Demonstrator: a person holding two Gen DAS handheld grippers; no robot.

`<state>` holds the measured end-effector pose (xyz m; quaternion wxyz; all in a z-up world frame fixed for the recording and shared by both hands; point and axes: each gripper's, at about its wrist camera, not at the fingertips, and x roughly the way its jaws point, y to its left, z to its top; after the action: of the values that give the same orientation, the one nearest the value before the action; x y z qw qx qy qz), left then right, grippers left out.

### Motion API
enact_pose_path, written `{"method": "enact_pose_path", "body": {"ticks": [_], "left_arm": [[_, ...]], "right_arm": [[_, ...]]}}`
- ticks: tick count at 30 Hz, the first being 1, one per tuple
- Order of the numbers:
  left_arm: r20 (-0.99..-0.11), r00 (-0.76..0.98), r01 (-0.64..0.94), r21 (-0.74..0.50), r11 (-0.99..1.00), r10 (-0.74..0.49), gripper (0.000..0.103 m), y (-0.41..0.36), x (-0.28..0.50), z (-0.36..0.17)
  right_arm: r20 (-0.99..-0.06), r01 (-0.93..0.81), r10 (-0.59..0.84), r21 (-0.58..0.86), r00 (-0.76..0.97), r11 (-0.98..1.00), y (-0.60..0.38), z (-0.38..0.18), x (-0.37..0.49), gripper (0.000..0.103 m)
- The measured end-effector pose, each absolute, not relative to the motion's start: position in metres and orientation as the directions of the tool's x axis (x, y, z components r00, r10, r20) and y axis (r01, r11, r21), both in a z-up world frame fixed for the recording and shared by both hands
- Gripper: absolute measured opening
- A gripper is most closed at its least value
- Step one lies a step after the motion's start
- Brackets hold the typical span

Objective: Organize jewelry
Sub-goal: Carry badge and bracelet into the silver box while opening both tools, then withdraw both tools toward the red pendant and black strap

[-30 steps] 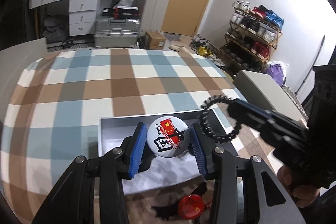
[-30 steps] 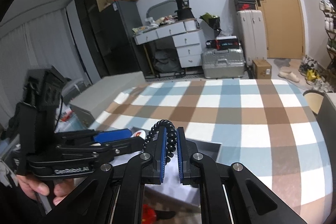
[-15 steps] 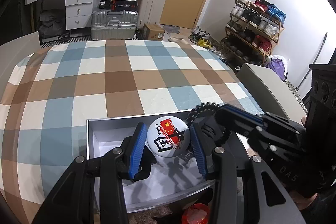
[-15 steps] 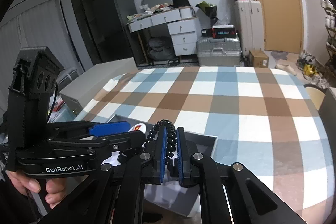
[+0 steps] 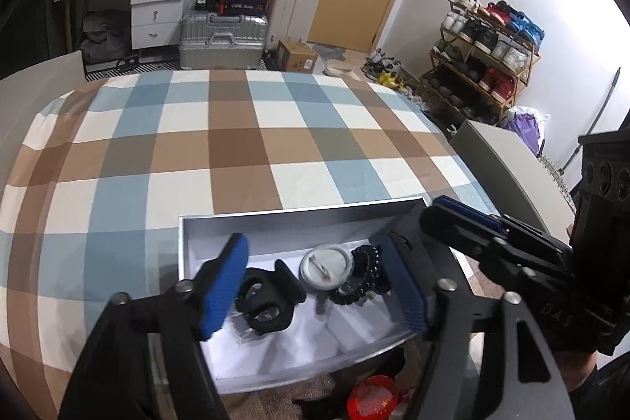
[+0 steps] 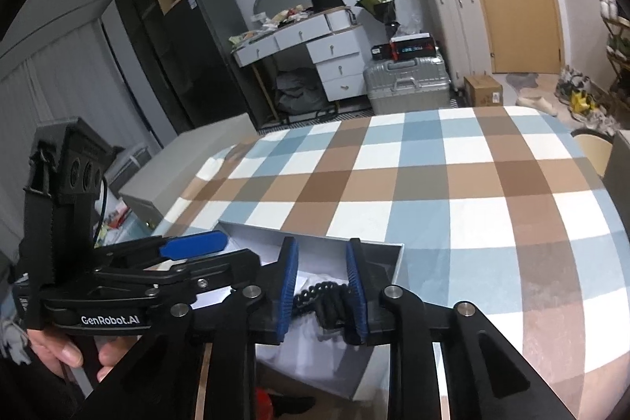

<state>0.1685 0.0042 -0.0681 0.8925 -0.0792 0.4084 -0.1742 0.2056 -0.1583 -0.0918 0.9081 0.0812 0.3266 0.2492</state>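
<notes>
Checked cloth (image 5: 244,144) covers the bed, and near its front edge sits a grey box (image 5: 299,213). Over the box, the left gripper (image 5: 315,286) and right gripper (image 6: 321,286) are both opening, gripping nothing. Inside it lie a round badge (image 5: 326,266) face down and, touching it, a black beaded bracelet (image 5: 364,280).

An open box (image 5: 299,215) sits at the near edge of the checked table (image 5: 244,144), directly below both grippers. Between the spread, opening jaws of the left gripper (image 5: 315,286) lie a clip (image 5: 267,298) on the left, a round badge (image 5: 326,267) face down in the middle, and a beaded bracelet (image 5: 364,274) touching it on the right. The right gripper (image 6: 321,288), jaws opening, hangs over the bracelet (image 6: 321,296), which lies between them. Beyond the table's far edge stands a suitcase (image 5: 222,40).
</notes>
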Motion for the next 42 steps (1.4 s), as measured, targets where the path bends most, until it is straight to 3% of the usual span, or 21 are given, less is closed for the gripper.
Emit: {"method": "enact_pose_path", "body": {"ticks": [8,13,18,22,26,31,34,42], "left_arm": [[-0.688,0.632,0.239,-0.266,0.934,-0.357,0.068,0.008,0.154,-0.059],[-0.677,0.654,0.240,-0.238,0.941,-0.338,0.068,0.009,0.142,-0.051],[-0.665,0.675,0.231,-0.222,0.947,-0.321,0.069,0.011,0.132,-0.046],[-0.656,0.686,0.218,-0.225,0.950,-0.313,0.078,0.013,0.122,-0.043],[-0.642,0.705,0.216,-0.211,0.953,-0.302,0.078,0.013,0.109,-0.041],[-0.638,0.720,0.190,-0.197,0.962,-0.273,0.079,0.012,0.097,-0.038],[-0.623,0.737,0.176,-0.198,0.964,-0.262,0.083,0.015,0.087,-0.037],[-0.635,0.741,0.124,-0.192,0.974,-0.220,0.084,0.017,0.061,-0.053]], "right_arm": [[-0.521,-0.407,0.499,0.289,0.692,0.866,-0.160,-0.075,0.181,0.039],[-0.502,-0.410,0.493,0.274,0.711,0.870,-0.159,-0.064,0.163,0.062],[-0.482,-0.420,0.488,0.249,0.728,0.873,-0.158,-0.054,0.145,0.070],[-0.480,-0.418,0.472,0.223,0.739,0.881,-0.157,-0.050,0.129,0.080],[-0.491,-0.418,0.467,0.214,0.735,0.883,-0.158,-0.051,0.116,0.082],[-0.514,-0.389,0.448,0.224,0.732,0.893,-0.162,-0.060,0.098,0.094],[-0.537,-0.381,0.453,0.247,0.711,0.891,-0.165,-0.071,0.089,0.094],[-0.586,-0.357,0.433,0.247,0.685,0.901,-0.171,-0.096,0.061,0.094]]}}
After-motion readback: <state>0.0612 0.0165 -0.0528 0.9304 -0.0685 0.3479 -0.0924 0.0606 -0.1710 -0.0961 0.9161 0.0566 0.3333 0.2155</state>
